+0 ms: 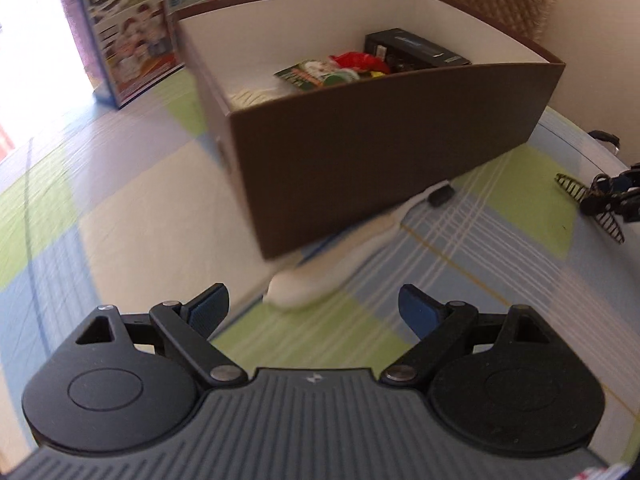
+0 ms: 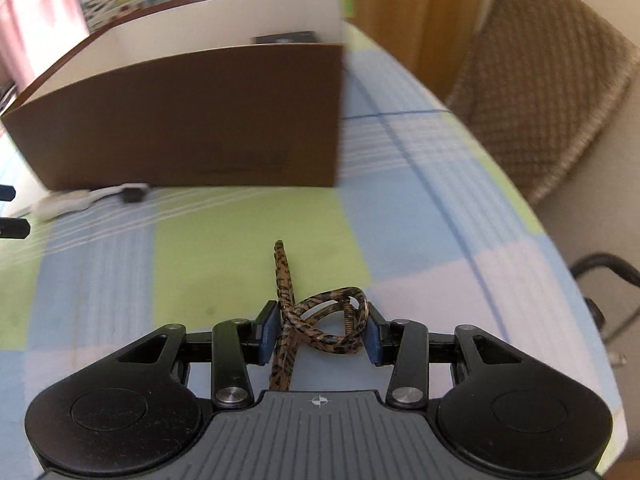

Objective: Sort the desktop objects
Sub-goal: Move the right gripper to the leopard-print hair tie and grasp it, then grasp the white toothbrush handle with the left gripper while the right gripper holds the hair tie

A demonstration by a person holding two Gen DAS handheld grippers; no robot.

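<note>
The tortoiseshell glasses (image 2: 320,320) sit folded between the right gripper's (image 2: 320,334) blue fingers (image 2: 269,332), one temple arm running forward past the fingertips toward the brown box (image 2: 192,120) and back under the gripper body; so their long axis lies roughly along the fingers, pointing at the box's near wall. The fingers are narrowed onto the frame from both sides, and the pads appear to touch it; whether the glasses are lifted off the surface (image 2: 224,240) or resting on it cannot be told from this view. The box stands ahead and a little left of them, toward the far edge of the surface, its open top higher than the glasses; the judgement is that the coming move calls for a rise over that near wall before any release.

In the left wrist view the same glasses (image 1: 596,208) show near the right edge of the surface, well apart from the left gripper (image 1: 314,304); the right hand is clearly the nearer one. The left fingers (image 1: 210,306) stand wide apart and hold nothing; just ahead of them lies a white handled object (image 1: 320,276) with a dark tip, its length slanting along the box's near corner (image 1: 264,240) and partly tucked against its base. Inside the box (image 1: 400,144) lie a black carton (image 1: 416,50), some red and green packets (image 1: 332,70) and something pale, already sorted by the look of it.
</note>
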